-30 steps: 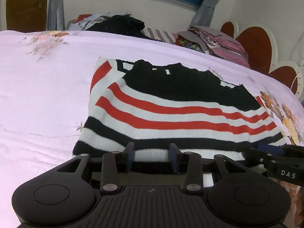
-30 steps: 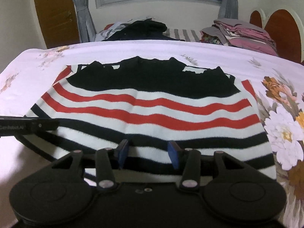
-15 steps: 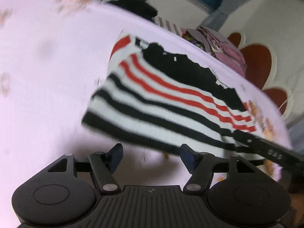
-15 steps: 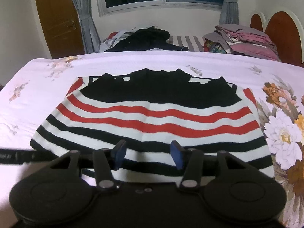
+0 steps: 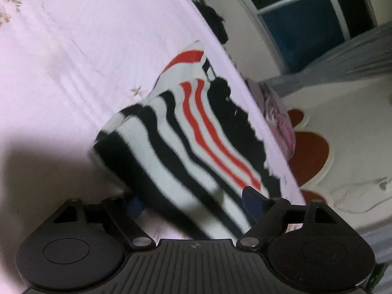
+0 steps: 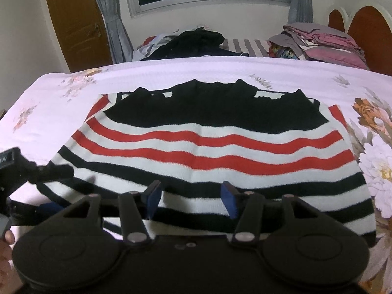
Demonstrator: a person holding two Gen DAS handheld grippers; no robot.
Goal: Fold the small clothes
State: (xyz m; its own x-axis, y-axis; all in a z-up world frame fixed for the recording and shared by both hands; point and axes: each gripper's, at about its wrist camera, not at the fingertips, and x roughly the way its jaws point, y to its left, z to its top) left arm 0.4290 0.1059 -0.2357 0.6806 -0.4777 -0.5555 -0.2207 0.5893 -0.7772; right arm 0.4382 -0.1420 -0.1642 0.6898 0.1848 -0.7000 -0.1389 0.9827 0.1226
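A striped sweater (image 6: 203, 144), black at the top with red, white and black stripes, lies flat on the pink bed sheet (image 6: 61, 107). My right gripper (image 6: 191, 202) is open just above its near hem. My left gripper (image 5: 193, 203) is open and rolled sideways at the sweater's (image 5: 186, 142) near left corner, with the hem lying between its spread fingers. It also shows at the left edge of the right wrist view (image 6: 36, 174). The left fingertip is partly hidden behind the cloth.
A heap of dark clothes (image 6: 193, 41) and a stack of folded pink and grey clothes (image 6: 321, 41) lie at the far side of the bed. A red and white headboard (image 6: 367, 27) stands at right. A wooden door (image 6: 73, 19) is at the back left.
My left gripper opened wide, swung to the sweater's left corner and rolled sideways. My right gripper pulled back slightly and opened a little; the sweater lies as before.
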